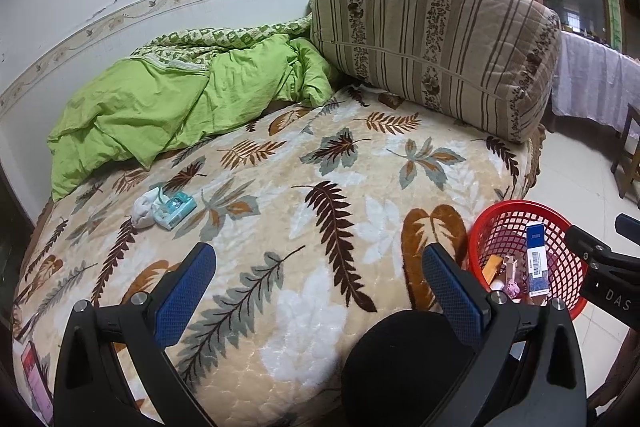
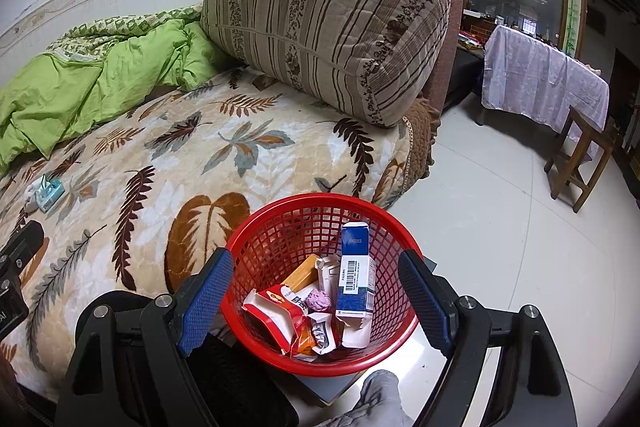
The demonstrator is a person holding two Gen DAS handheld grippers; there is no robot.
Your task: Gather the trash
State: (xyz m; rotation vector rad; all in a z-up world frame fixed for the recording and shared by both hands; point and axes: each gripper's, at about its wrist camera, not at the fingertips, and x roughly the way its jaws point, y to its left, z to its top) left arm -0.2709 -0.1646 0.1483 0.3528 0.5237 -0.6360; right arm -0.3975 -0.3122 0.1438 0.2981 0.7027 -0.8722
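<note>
Both tongs wide, empty: left tongs (image 1: 316, 291) above bed (image 1: 360, 163), right tongs (image 2: 320, 299) over red basket (image 2: 256, 243). Tissue pack (image 1: 175, 209) looks light, soft, crushable; pinch across short sides.

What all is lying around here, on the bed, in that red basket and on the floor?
bedspread: one, cream with brown and grey leaves, covering the bed
quilt: one, green, bunched at the wall side
cushion: one, brown striped, at the bed's head
tissue pack: one, teal, on the bedspread, white crumpled tissue beside it
basket: one, red mesh, beside the bed
blue-white carton: one, upright in the basket
red wrapper: one, in the basket
orange box: one, in the basket
pink ball: one, in the basket
table: one, lilac cloth, across the floor
stool: one, wooden, beside the table
left tongs: open, empty, above the bedspread
right tongs: open, empty, above the basket
</note>
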